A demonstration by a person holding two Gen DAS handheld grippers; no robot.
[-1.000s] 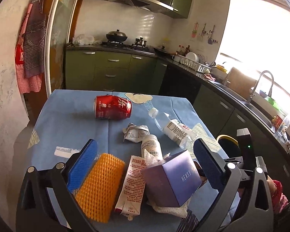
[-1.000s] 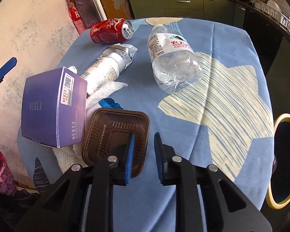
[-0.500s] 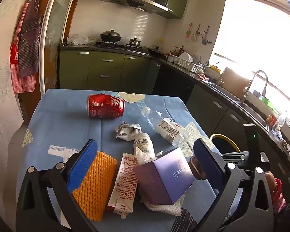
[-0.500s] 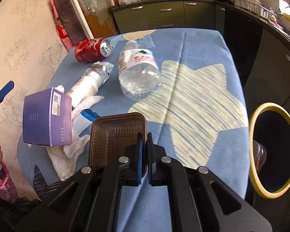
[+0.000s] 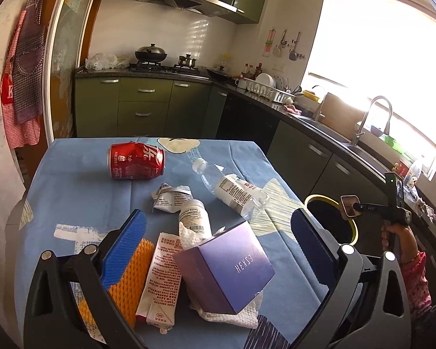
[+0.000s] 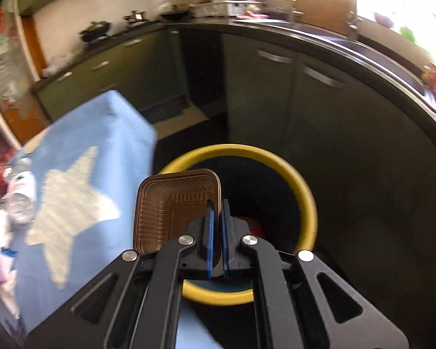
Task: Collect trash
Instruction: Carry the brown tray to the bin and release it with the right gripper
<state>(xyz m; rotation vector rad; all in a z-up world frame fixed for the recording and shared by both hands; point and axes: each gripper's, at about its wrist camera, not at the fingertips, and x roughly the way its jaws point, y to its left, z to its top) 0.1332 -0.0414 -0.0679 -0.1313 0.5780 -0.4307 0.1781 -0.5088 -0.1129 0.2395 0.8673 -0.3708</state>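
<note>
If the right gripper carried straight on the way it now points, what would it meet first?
Most likely the open mouth of the yellow-rimmed bin, which lies directly ahead and below the right gripper. The brown plastic tray clamped in it would arrive first. Depth is hard to judge through the fisheye.

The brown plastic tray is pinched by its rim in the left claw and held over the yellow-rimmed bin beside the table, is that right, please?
Not quite: the right claw pinches the brown plastic tray, not the left. The right wrist view shows its blue pads shut on the rim, over the yellow-rimmed bin beside the table. The left claw is open above the table's litter.
</note>
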